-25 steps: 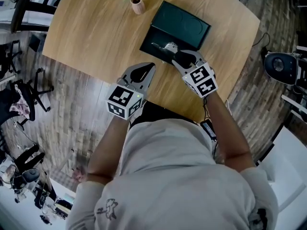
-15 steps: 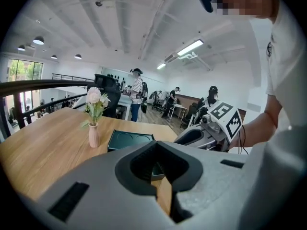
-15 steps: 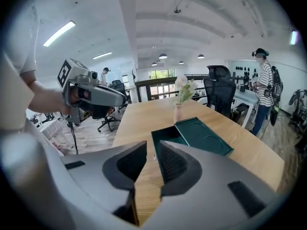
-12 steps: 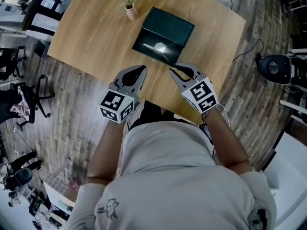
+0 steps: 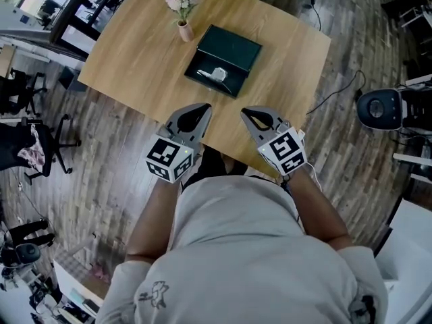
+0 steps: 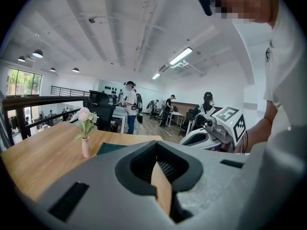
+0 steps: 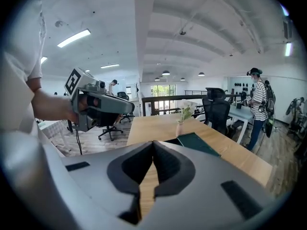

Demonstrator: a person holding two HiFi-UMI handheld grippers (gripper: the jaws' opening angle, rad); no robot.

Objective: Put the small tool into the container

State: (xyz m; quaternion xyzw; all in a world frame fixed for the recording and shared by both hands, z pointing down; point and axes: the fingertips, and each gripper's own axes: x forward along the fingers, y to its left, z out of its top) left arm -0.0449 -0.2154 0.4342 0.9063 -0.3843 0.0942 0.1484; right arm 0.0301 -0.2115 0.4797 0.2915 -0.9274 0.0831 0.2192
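Tool: a small pale, shiny tool lay inside the box, in its lower half.
Box: the dark green box stood open on the worktop, lid tilted back, near the vase; the left gripper view and the right gripper view showed it as a dark slab beyond the tongs.
Worktop: the wooden worktop carried only the box and vase.
Vase: a small vase with pale flowers stood just beside the box's far left corner.
Left tongs: the left tongs were closed tip to tip with nothing between them, held over the worktop's near edge, well apart from the box.
Right tongs: the right tongs were likewise closed and empty, held beside the left pair over the same edge, also well apart from the box.
Person: the person in a grey shirt stood at the near edge, arms forward.
Floor: the plank floor held chairs at left.
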